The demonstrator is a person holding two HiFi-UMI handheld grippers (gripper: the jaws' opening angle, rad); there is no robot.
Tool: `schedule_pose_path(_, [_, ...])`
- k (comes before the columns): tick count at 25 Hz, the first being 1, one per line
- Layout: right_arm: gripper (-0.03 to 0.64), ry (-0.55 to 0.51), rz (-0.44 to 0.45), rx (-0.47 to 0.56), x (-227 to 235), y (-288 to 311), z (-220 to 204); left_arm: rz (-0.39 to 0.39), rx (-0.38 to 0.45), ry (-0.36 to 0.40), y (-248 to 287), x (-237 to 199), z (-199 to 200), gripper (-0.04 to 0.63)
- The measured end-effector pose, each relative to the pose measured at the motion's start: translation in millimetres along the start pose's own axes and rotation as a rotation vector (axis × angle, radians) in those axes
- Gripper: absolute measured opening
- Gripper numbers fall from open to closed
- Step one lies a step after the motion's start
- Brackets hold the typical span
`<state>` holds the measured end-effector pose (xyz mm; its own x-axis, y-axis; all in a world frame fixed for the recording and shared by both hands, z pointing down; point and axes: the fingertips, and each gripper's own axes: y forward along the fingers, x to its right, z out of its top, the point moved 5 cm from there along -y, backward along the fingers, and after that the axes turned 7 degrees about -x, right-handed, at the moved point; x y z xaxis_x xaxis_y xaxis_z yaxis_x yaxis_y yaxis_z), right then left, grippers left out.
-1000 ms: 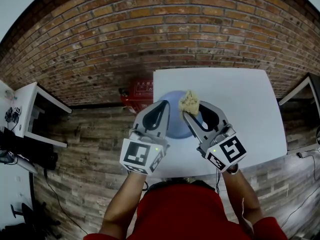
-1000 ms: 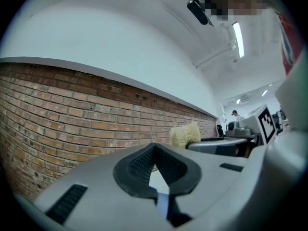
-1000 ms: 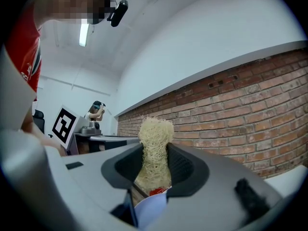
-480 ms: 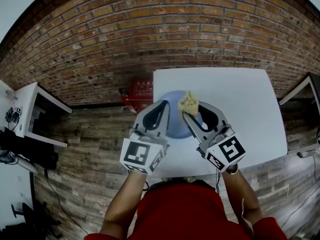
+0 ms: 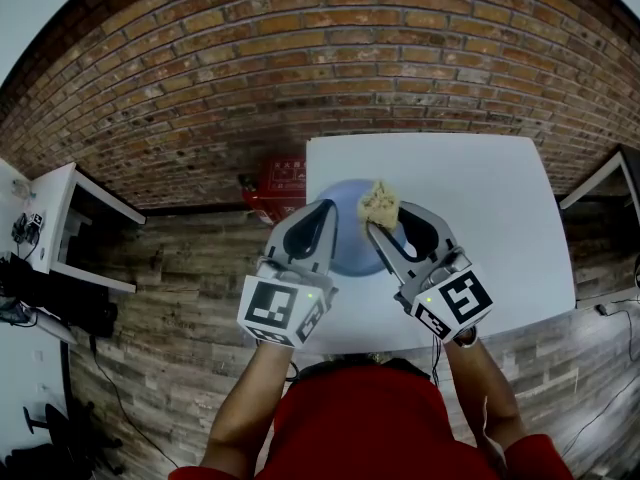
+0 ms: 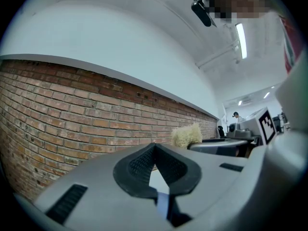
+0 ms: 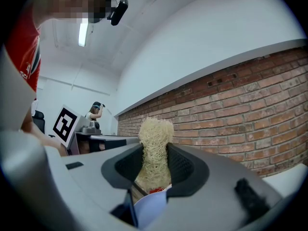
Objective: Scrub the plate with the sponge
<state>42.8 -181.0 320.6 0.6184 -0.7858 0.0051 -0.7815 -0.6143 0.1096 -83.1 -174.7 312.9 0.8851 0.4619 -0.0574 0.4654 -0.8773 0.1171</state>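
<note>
Right gripper (image 5: 370, 226) clamps sponge (image 5: 379, 204) just above plate (image 5: 346, 256) (scrub goes downward); left gripper (image 5: 327, 209), jaws together, at plate's left rim.

Plate (image 5: 352, 250) mostly hidden under left gripper (image 5: 326, 211) and right gripper (image 5: 371, 230); box (image 5: 283, 180) at its 10 o'clock partly hidden by table (image 5: 480, 218).

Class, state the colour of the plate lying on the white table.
Pale blue; the plate shows best in the head view.
</note>
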Motion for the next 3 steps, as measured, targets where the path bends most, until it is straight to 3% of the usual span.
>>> schedule_pose_path(3, [0.152,0.000,0.001,-0.001,2.5,-1.4,-0.3,0.001,0.000,-0.002,1.7,1.5,-0.3,0.013])
